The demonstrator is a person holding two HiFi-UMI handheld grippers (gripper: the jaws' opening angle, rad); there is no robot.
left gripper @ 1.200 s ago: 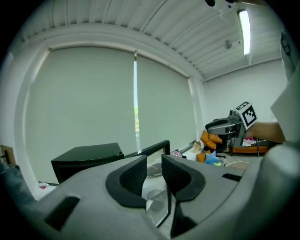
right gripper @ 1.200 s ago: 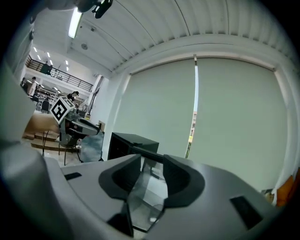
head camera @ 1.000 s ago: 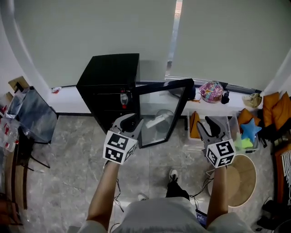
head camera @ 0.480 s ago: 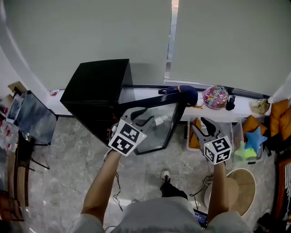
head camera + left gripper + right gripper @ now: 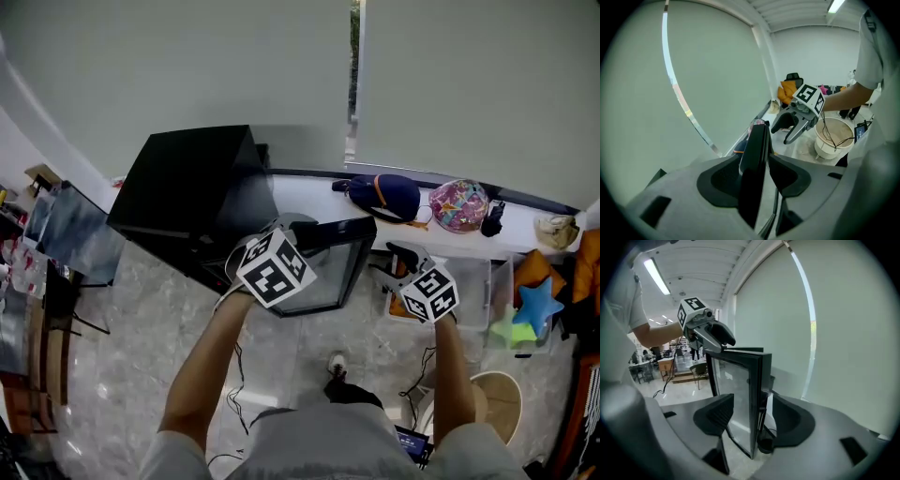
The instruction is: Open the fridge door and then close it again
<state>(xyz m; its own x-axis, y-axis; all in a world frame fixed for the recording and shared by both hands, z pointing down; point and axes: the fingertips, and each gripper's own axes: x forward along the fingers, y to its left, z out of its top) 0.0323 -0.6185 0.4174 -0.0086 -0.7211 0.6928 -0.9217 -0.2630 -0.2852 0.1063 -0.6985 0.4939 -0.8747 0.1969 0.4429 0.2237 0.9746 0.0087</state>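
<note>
Closing looks like the step coming up: fridge (image 5: 187, 183) is parked at left, door (image 5: 328, 272) swung wide. Door's top edge is straddled by the left claw (image 5: 279, 234), jaws just eased apart, not pinching, forearm reached forward and down. Right claw (image 5: 398, 262), just spread too, is held empty near the door's free edge; a push shut is needed.
</note>
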